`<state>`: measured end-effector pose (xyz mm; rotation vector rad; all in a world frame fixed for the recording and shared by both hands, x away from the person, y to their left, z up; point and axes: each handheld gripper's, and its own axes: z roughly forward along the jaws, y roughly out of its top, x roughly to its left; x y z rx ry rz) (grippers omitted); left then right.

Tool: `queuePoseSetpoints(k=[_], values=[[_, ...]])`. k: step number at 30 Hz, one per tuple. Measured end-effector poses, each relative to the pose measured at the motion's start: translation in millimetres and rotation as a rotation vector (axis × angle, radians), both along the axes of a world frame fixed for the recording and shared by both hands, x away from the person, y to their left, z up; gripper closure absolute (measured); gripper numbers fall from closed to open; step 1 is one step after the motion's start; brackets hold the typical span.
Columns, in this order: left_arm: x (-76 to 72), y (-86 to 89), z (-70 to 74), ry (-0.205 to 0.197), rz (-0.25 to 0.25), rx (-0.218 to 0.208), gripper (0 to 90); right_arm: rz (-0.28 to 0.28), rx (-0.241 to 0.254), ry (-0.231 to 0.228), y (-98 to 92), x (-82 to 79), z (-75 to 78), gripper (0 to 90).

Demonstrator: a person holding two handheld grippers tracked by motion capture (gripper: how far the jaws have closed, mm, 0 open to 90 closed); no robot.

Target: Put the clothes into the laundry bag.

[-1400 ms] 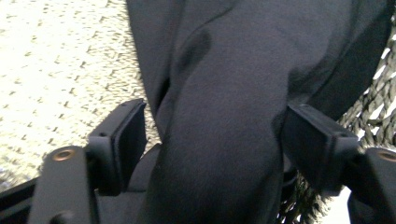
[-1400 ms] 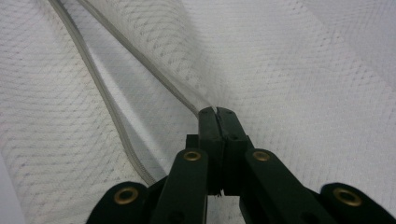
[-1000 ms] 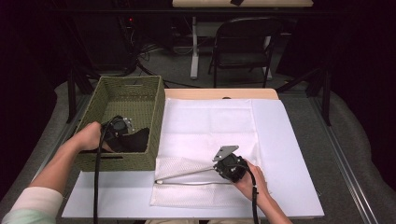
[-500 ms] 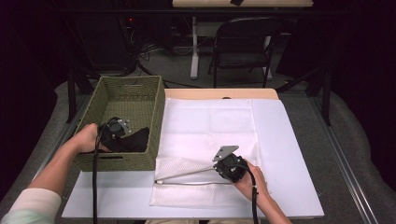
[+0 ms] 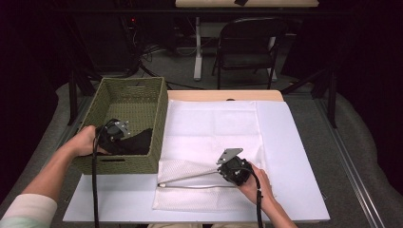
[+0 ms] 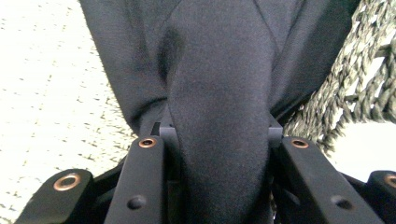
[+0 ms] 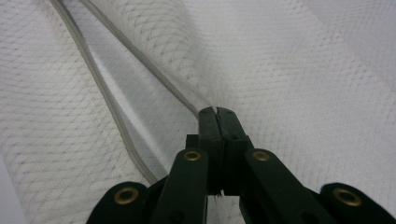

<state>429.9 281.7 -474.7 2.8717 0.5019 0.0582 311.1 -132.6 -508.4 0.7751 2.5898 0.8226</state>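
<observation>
Scene: a person works at a white bench [image 5: 294, 156] with a gripper in each hand, centre frame.
Left gripper [image 5: 114, 135]: lower left of the high view, inside the green woven basket [image 5: 159, 118], clamped on a fold of black garment [image 6: 219, 93].
Right gripper [image 5: 233, 169]: lower centre, jaws closed on the zipper edge [image 7: 140, 58] of a white mesh laundry bag [image 5: 190, 190], holding its mouth open.
Garment location: in the basket, against its right wall.
Handling: the garment looks soft, light and limp, likely to drape and sag; a bunched fold seems the best hold. The bag looks flimsy; the stiffer zipper edge suits gripping.
Count: one basket, one garment, one bag, two grippers.
</observation>
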Motion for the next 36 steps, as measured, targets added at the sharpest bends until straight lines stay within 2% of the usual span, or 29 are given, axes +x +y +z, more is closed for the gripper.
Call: queuePoseSetpoints(k=[4, 8, 16, 19, 22, 25, 31, 35, 36], values=[[-1.3, -0.6, 3.7, -0.023, -0.004, 0.008, 65.6, 0.000, -0.005, -0.002, -0.1, -1.1, 1.0, 90.0], [-1.7, 2.9, 11.3, -0.031, 0.006, -0.020, 65.7, -0.003, -0.008, -0.005, 0.4, -1.0, 1.1, 90.0], [-5.8, 4.8, 23.6, -0.075, -0.005, -0.018, 65.8, 0.001, -0.012, -0.005, 1.2, -0.8, 0.3, 90.0], [-6.9, 6.9, 27.0, -0.082, -0.001, -0.026, 65.8, -0.007, -0.007, -0.001, 1.2, -2.0, 0.9, 90.0], [-6.2, 9.4, 30.1, -0.072, 0.012, -0.043, 65.8, 0.004, -0.010, -0.009, 0.5, -2.0, 2.0, 90.0], [-6.8, 10.3, 34.5, -0.078, 0.014, -0.038, 65.9, -0.002, -0.006, 0.006, 0.2, -0.4, -0.2, 90.0], [-10.1, 9.7, 47.5, -0.110, 0.016, -0.038, 66.0, 0.004, -0.009, -0.011, -0.1, -2.0, 1.6, 90.0], [-12.2, 8.8, 56.1, -0.117, 0.015, -0.030, 66.1, -0.002, -0.011, -0.013, -0.1, -2.2, 1.8, 90.0], [-12.4, 9.0, 58.0, -0.131, 0.013, -0.031, 66.1, -0.014, -0.005, -0.006, 0.0, -3.3, 2.1, 90.0]])
